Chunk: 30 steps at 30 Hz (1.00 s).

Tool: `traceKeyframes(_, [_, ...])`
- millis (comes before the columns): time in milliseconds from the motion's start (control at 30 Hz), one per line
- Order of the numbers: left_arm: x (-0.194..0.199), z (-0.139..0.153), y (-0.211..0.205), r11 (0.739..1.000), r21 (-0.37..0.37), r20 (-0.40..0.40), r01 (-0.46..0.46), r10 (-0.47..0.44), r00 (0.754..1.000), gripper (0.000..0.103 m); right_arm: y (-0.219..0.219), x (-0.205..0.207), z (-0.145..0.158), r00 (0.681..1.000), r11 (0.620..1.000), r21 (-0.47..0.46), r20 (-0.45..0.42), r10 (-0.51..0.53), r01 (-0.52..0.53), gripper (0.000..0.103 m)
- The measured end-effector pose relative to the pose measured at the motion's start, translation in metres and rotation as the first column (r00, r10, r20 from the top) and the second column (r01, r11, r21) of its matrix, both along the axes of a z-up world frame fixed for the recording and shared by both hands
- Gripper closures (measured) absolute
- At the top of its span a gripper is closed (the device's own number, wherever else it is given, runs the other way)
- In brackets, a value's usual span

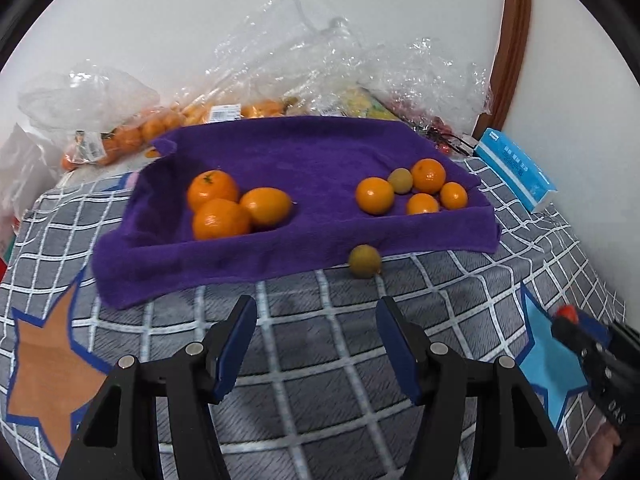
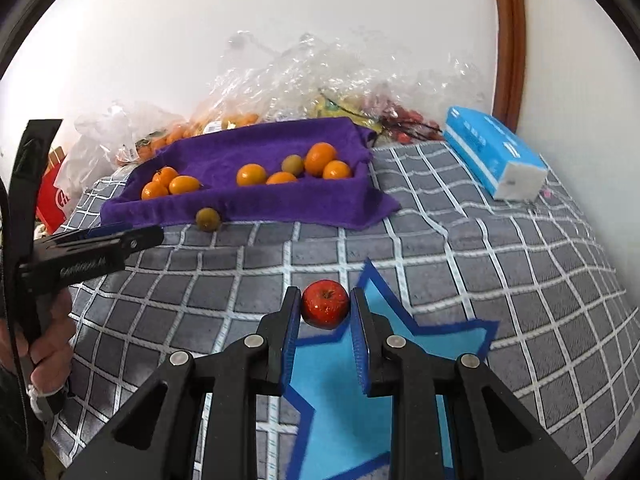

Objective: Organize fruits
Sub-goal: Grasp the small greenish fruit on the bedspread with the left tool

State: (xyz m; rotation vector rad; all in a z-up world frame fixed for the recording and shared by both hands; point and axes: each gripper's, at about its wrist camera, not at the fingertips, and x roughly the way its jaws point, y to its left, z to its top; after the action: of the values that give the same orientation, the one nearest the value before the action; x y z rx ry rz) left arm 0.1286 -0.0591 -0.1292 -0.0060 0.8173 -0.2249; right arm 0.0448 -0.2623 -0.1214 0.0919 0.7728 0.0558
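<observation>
A purple towel (image 1: 304, 152) lies on the checked cloth and holds two groups of orange fruits: three larger ones (image 1: 224, 208) at left, several smaller ones (image 1: 416, 188) at right with a greenish one among them. A greenish-brown fruit (image 1: 364, 261) lies on the cloth just in front of the towel; it also shows in the right wrist view (image 2: 208, 219). My left gripper (image 1: 316, 320) is open and empty, short of that fruit. My right gripper (image 2: 325, 307) is shut on a small red fruit (image 2: 325, 306) above a blue star patch (image 2: 340, 380).
Clear plastic bags (image 1: 312, 60) with more oranges and other fruit lie behind the towel against the wall. A blue tissue pack (image 2: 496, 156) lies at the right. An orange star patch (image 1: 48, 368) is at the left. A brown wooden frame (image 2: 508, 32) stands at the back right.
</observation>
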Motion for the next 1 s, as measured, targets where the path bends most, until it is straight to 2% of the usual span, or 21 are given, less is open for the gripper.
traceKeyframes(167, [0.016, -0.007, -0.013, 1.0, -0.024, -0.048, -0.009, 0.008, 0.999, 0.049, -0.017, -0.004, -0.003, 1.0, 1.0, 0.01, 0.013, -0.018, 0.018, 0.078])
traceKeyframes(267, [0.02, -0.007, -0.021, 0.999, -0.045, -0.047, -0.01, 0.008, 0.999, 0.052, -0.025, -0.005, -0.003, 0.999, 0.999, 0.009, 0.022, -0.031, 0.03, 0.078])
traceKeyframes(433, [0.03, -0.012, -0.039, 0.999, -0.039, -0.07, 0.0, -0.003, 0.998, 0.053, -0.037, -0.007, 0.0, 0.998, 0.999, 0.025, 0.038, -0.042, 0.041, 0.078])
traceKeyframes(733, [0.047, -0.021, -0.051, 0.999, -0.024, -0.098, -0.048, 0.045, 0.994, 0.066, -0.054, -0.012, 0.0, 0.997, 0.998, 0.03, 0.043, -0.065, 0.064, 0.078])
traceKeyframes(867, [0.048, -0.022, -0.052, 0.998, -0.01, -0.094, -0.061, 0.06, 0.994, 0.08, -0.061, -0.016, -0.001, 0.995, 0.996, 0.032, 0.036, -0.09, 0.088, 0.078])
traceKeyframes(1000, [0.046, -0.021, -0.055, 0.999, -0.007, -0.087, -0.044, 0.043, 0.995, 0.08, -0.065, -0.02, -0.001, 0.994, 0.994, 0.036, 0.031, -0.106, 0.105, 0.078])
